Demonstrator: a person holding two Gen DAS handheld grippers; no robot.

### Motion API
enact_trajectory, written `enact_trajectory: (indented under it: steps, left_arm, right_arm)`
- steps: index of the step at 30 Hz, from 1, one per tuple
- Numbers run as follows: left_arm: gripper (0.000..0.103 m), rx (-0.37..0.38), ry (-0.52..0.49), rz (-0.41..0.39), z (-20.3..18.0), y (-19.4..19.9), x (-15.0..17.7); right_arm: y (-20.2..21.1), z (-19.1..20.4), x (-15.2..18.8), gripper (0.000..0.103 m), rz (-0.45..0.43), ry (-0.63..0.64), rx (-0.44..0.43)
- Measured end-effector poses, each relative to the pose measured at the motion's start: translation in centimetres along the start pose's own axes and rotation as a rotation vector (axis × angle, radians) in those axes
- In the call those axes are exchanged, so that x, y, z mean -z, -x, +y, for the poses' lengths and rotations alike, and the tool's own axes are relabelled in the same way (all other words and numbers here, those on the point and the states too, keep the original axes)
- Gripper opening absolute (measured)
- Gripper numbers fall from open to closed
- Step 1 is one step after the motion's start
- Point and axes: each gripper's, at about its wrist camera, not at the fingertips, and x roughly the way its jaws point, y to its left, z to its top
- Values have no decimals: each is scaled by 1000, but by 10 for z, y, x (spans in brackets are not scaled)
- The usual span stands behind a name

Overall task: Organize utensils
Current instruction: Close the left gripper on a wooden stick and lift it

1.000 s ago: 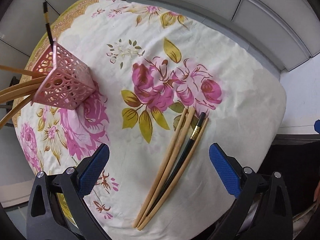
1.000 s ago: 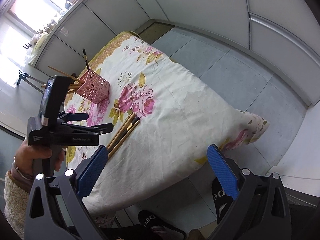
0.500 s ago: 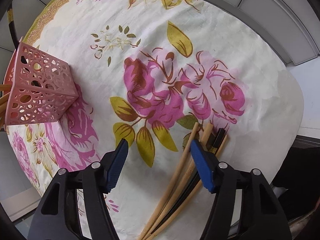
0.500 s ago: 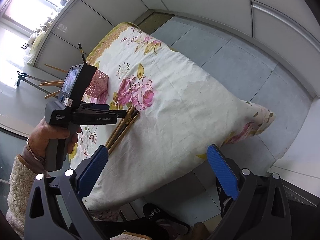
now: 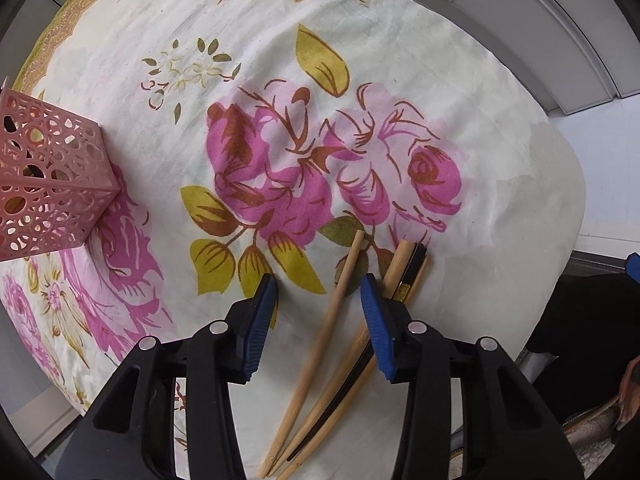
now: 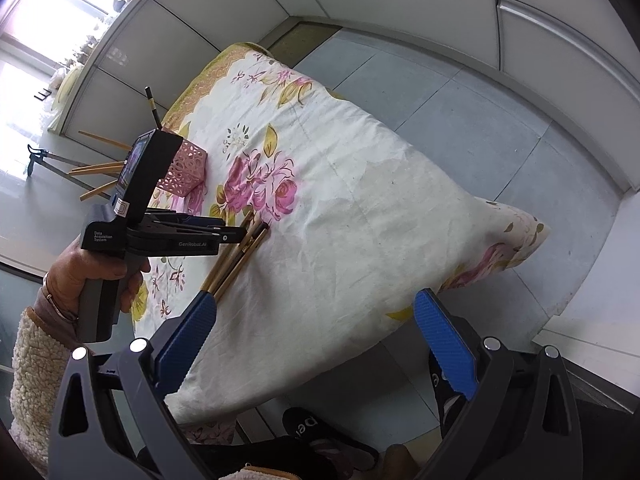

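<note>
Chopsticks [image 5: 320,344] beside the pink holder [image 5: 52,184] look light, stiff, slippery; the closing left claw [image 5: 318,312] straddles one mid-shaft, not yet pinching; right claw [image 6: 320,344] gapes empty

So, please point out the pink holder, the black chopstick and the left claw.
pink holder [image 5: 52,184], left wrist view, perforated side wall.
black chopstick [image 5: 412,268], left wrist view, upper end.
left claw [image 5: 320,312], left wrist view, between its closing tips.
</note>
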Motion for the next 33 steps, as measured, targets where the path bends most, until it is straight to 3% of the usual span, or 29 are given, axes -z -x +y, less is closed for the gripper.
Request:
enact_trajectory:
  steps: [2,4,13,23,29,32,33]
  left_arm:
    - [27,1,0,-11,10,-1,-2]
    - [8,4,12,-28,19,-2,-1]
    - [5,14,127,-186,40,7,31]
    - [4,95,322,-490,76,74,117]
    - [4,92,393,-609,77,103,160]
    - [4,87,411,-660,82,116,178]
    - [4,88,415,-673,83,119,182]
  right_arm:
    - [-2,-2,-1,96,9,-11,-2]
    - [-3,-2,-1,96,6,-15,6]
    - [-16,19,-16,96,26,1,28]
    - [-65,50,-39,96,179,-120,-99]
    - [-111,80,-48,96,310,-226,-208]
    - [-131,86,-52,86,338,-265,-238]
    - [-138,88,-54,78,353,-268,-247]
